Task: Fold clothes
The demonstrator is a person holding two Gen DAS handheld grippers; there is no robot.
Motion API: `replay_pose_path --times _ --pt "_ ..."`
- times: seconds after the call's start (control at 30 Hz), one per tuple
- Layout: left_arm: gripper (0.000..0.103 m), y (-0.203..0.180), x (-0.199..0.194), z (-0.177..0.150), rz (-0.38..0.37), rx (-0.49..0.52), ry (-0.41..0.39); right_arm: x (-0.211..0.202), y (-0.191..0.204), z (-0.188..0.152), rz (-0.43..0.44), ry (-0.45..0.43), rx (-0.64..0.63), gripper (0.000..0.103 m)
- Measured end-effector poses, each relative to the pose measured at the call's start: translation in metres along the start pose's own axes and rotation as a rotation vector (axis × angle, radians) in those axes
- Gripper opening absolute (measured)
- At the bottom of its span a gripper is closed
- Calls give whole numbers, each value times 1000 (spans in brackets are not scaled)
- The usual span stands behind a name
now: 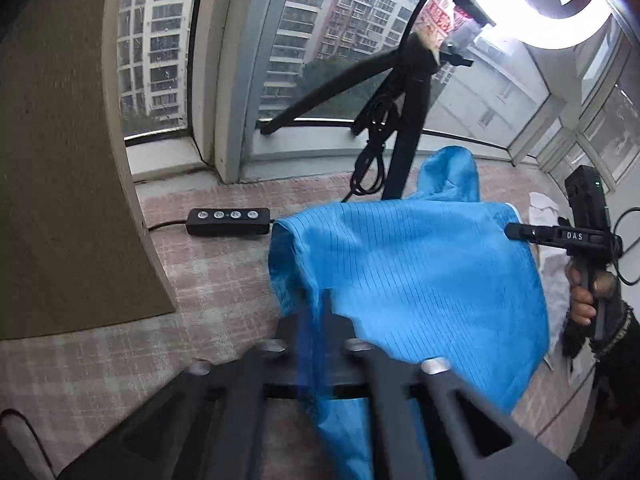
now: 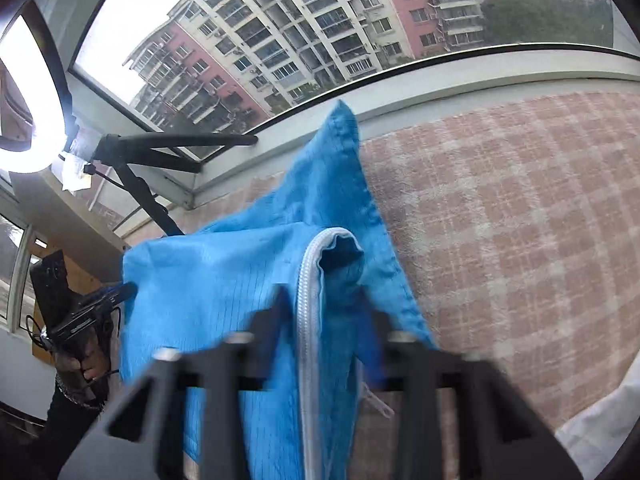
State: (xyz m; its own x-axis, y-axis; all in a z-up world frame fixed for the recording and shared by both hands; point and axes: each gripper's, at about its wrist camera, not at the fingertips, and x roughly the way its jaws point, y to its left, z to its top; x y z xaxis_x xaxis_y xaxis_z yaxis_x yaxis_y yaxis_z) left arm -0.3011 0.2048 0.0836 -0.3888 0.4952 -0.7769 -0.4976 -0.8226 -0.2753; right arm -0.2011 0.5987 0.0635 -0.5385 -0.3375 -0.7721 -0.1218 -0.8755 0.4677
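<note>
Pink plaid blanket (image 2: 520,208), blue garment (image 1: 420,264) (zippered) pinched by both claws

Your pink plaid blanket surface (image 1: 208,280) fills the lower frame; a black button controller (image 1: 229,221) and tripod legs (image 1: 404,152) rest on it, upper centre.

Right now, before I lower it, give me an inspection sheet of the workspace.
Surface: pink plaid cover, bare part flat.
Job's things: blue garment held up, white zipper showing.
Clutter: white cloth at the side.
Grippers: left hand-held gripper shut on blue garment; right hand-held gripper shut on blue garment beside the zipper.
Cables: inline controller and its cord on the cover; coiled cable on the tripod.
Surroundings: windows, ring light, apartment blocks outside.
</note>
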Motion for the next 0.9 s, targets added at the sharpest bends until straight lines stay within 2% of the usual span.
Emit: replay_pose_path --times 0.07,0.13,0.2,0.33,0.47,0.53,0.63,0.67,0.7,0.77,0.83,0.9 --pt "0 -4 -12 0 7 4 -78 -6 11 5 -13 -35 -57 7" --pt "0 -5 -16 0 36 14 -122 -13 19 14 -17 -81 -99 7" --pt "1 -3 -1 -1 43 15 -88 -5 15 25 -25 -89 -91 7" --pt "1 1 28 -3 86 30 -31 33 0 26 -108 -19 -81 7" --pt "3 2 25 1 98 17 -20 45 -4 27 -120 0 -73 7" --pt "5 5 12 2 108 0 -23 40 -5 29 -116 9 -55 11" --pt "11 14 -19 -1 97 -33 -32 15 -10 26 -114 0 -5 36" --pt "18 17 -30 -3 90 -44 -34 2 -10 22 -109 -23 8 48" --pt "24 19 -42 -6 78 -56 -37 -13 -8 14 -96 -51 15 55" --pt "28 18 -63 -17 51 -64 -31 -40 -9 -5 -35 -90 36 57" --pt "32 9 -80 -32 -1 -23 -17 -55 -9 -27 14 -96 66 57" --pt "41 2 -91 -48 -22 7 18 -67 -8 -47 39 -90 80 57"
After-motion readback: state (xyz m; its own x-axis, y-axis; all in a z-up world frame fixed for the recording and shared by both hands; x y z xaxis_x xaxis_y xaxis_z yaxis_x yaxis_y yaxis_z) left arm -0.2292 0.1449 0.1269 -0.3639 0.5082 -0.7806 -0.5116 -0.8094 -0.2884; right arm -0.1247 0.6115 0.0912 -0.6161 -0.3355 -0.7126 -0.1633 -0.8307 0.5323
